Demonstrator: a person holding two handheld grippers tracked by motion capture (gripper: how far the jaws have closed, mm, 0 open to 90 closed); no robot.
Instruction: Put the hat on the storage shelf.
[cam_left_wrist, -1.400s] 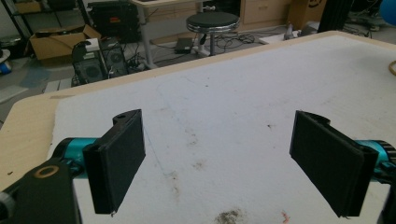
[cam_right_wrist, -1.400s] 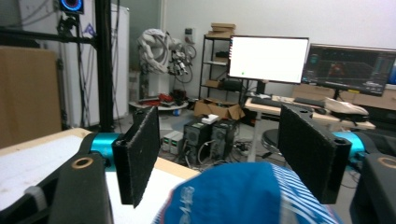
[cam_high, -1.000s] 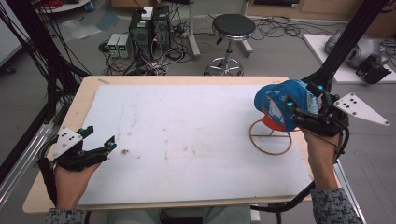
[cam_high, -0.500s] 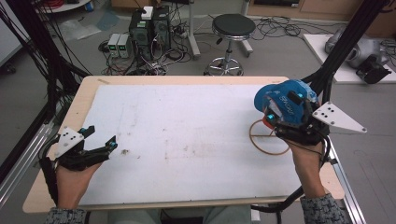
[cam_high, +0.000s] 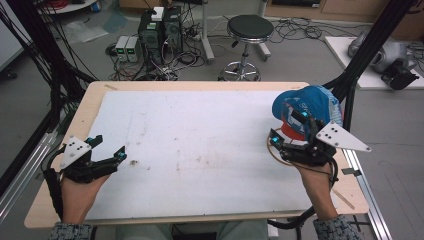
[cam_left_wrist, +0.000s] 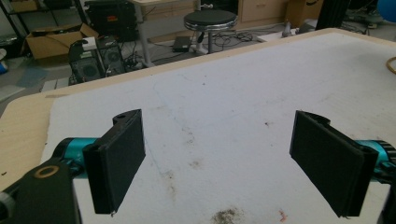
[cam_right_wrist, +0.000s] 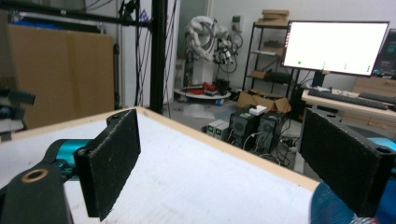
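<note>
You can't read any words or numbers here. The blue cap (cam_high: 306, 107) by your right gripper (cam_high: 280, 141) has small white marks on it, but they are too blurry to make out.

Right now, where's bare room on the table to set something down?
The white mat is bare between the left gripper and the right gripper, back to the far edge. Crowded at the right edge: blue cap and ring by the right gripper.
</note>
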